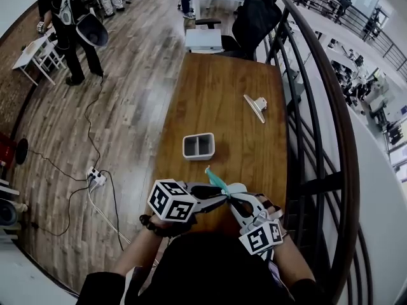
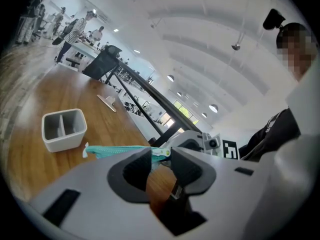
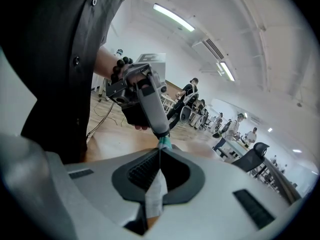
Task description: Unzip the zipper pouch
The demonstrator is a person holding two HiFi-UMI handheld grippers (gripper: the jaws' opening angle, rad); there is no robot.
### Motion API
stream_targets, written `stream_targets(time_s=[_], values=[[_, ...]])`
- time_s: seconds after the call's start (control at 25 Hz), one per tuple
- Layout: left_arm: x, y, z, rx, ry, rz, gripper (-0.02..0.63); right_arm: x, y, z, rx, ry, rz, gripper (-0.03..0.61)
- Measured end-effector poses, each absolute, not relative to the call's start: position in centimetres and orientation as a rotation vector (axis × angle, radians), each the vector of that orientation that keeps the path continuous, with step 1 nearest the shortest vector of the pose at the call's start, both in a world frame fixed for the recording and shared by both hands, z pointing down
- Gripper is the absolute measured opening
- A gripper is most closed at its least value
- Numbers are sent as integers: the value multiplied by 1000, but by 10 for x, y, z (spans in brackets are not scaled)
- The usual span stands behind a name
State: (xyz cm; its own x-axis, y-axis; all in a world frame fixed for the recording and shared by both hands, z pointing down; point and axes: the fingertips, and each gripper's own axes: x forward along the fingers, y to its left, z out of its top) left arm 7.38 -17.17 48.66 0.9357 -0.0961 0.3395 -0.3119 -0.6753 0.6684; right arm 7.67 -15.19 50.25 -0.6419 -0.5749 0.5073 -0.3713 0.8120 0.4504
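Closest to me, over the near edge of the table, the two grippers meet nose to nose. My right gripper is clamped tight on one end of the zipper pouch, with a white tag hanging down between its jaws. My left gripper has its jaws only partway in. The small zipper pull lies across the gap and touches both pads, so I read that as a pinch on the pull.

Both grips sit at the same end of the pouch. From there the teal body runs away from me toward the far edge, held clear of the wood. In the left gripper view it stretches out to the left of the jaws. As I judge it, the pull has to travel along that long axis, away from the right gripper's anchor.

Farther on, a grey two-compartment tray stands mid-table. A clip lies nearer the right edge, and an office chair waits past the far edge.
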Motion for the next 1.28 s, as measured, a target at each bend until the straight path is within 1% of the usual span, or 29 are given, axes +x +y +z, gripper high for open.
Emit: stream_targets(time_s=[0.24, 0.32, 0.48, 0.56, 0.64, 0.68, 1.04, 1.28], values=[[64, -175, 481, 2261, -262, 244, 114, 78, -151, 502, 693, -2362, -379, 3], [60, -179, 481, 2252, -265, 224, 100, 78, -152, 503, 690, -2365, -373, 3], [59, -176, 480, 2235, -197, 198, 95, 73, -153, 502, 681, -2370, -376, 3], [59, -176, 481, 2216, -183, 168, 74, 73, -153, 504, 675, -2365, -378, 3], [55, -180, 482, 2202, -203, 145, 35, 73, -153, 504, 672, -2368, -373, 3], [53, -182, 482, 2202, -213, 145, 29, 73, -153, 502, 674, -2375, -369, 3], [55, -174, 486, 2250, -143, 201, 31, 70, -157, 496, 691, -2392, -362, 3], [55, -177, 481, 2254, -151, 181, 31, 70, -155, 498, 684, -2383, -365, 3]])
